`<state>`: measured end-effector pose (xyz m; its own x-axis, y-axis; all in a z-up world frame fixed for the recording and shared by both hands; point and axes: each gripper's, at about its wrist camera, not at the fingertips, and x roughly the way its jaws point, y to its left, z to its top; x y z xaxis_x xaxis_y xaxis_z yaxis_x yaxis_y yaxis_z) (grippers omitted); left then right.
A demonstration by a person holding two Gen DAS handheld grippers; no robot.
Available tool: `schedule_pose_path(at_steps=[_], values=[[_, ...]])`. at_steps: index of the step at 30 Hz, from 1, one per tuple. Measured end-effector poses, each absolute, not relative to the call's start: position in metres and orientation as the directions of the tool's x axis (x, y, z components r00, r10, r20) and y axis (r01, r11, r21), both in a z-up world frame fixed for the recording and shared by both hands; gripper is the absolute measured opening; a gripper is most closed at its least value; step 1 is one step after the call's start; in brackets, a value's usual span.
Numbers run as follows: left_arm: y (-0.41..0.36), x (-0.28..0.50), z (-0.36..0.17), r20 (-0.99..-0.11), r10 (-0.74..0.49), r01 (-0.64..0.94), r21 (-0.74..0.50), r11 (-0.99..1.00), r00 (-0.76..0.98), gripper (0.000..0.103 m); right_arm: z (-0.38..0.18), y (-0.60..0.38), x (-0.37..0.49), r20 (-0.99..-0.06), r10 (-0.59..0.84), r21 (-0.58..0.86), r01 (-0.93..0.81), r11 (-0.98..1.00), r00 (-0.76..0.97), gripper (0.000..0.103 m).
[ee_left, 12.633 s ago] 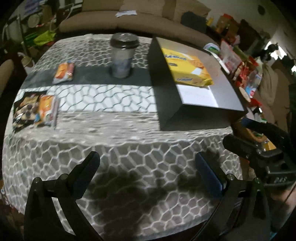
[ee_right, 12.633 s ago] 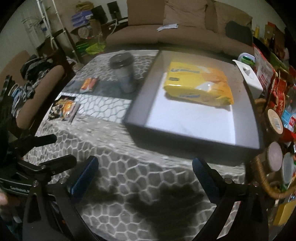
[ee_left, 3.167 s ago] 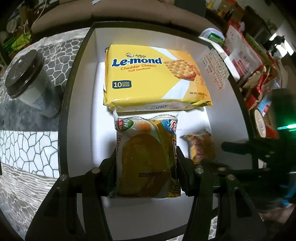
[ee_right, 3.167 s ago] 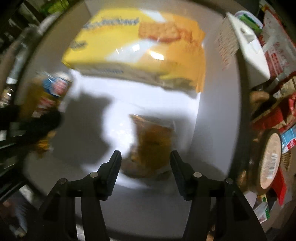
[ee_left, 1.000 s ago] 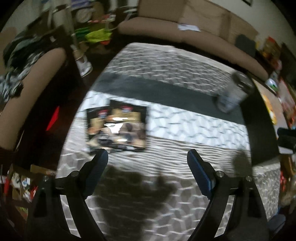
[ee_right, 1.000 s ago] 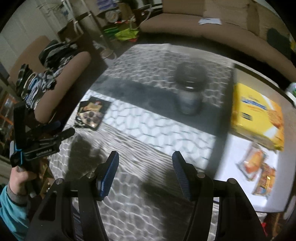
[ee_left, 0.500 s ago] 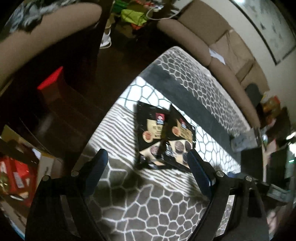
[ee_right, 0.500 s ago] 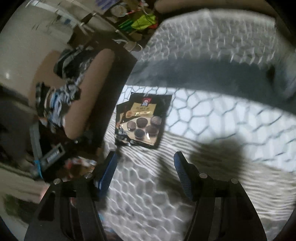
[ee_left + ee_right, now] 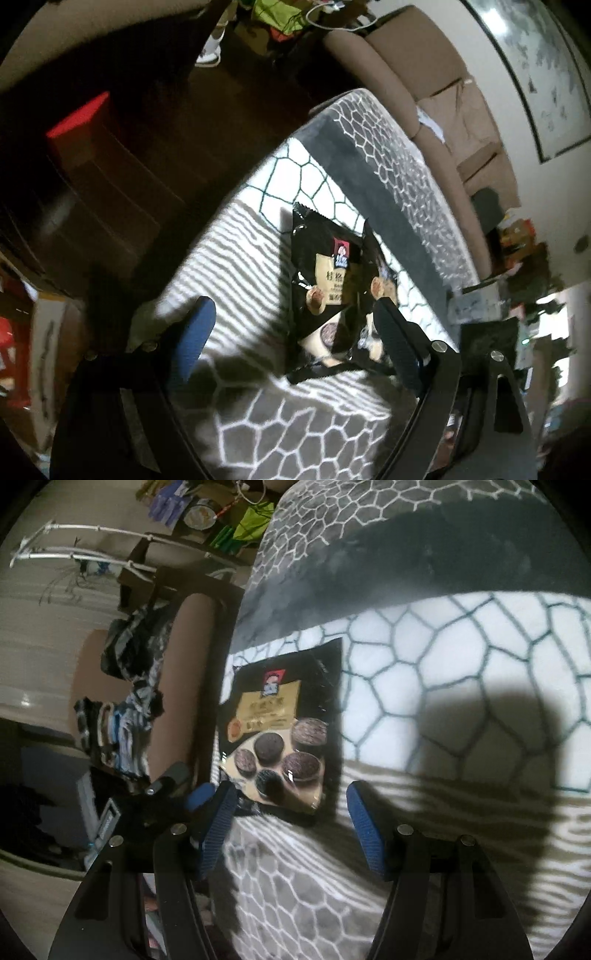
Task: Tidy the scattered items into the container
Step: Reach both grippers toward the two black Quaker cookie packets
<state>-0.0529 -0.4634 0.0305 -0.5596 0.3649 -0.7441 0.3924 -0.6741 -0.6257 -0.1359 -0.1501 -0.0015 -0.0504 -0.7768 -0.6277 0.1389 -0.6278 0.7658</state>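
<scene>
Two overlapping black cookie packets [image 9: 325, 280] lie flat near the edge of the table with the honeycomb cloth [image 9: 295, 417]. My left gripper [image 9: 295, 343] hangs just above their near end, its jaws opening, and the near end shows between its blue pads without being touched. In the right wrist view the top packet [image 9: 280, 731] lies just beyond my right gripper [image 9: 291, 825], which is open and empty. The left gripper [image 9: 159, 805] shows at that packet's left side. The black container [image 9: 484, 339] is small and blurred at the far right.
The table edge runs close along the packets' left side [image 9: 221, 664], with dark floor below. A chair piled with clothes [image 9: 129, 701] stands beside it. A red box [image 9: 77, 122] sits on the floor, a brown sofa [image 9: 388, 74] beyond the table, a blurred grey cup [image 9: 476, 302] by the container.
Both grippers have swung away from the container, come down and rolled over the black packets. The packets now fill the middle of both views, close to the fingertips.
</scene>
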Motion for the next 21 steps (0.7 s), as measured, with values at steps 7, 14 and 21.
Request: schedule_pose_path(at_steps=[7, 14, 21], values=[[-0.455, -0.066, 0.029, -0.722, 0.399, 0.343, -0.646, -0.682, -0.566, 0.103, 0.002, -0.150, -0.143, -0.549, -0.834, 0.825, 0.125, -0.551, -0.054, 0.103], [-0.450, -0.069, 0.031, -0.742, 0.396, 0.345, -0.625, -0.701, -0.541, 0.103, 0.011, -0.157, -0.141, -0.599, -0.799, 0.778, 0.198, -0.596, -0.052, 0.103], [-0.448, -0.074, 0.026, -0.677, 0.479, 0.348, -0.715, -0.606, -0.559, 0.103, 0.001, -0.153, -0.145, -0.498, -0.867, 0.858, 0.130, -0.498, -0.035, 0.103]])
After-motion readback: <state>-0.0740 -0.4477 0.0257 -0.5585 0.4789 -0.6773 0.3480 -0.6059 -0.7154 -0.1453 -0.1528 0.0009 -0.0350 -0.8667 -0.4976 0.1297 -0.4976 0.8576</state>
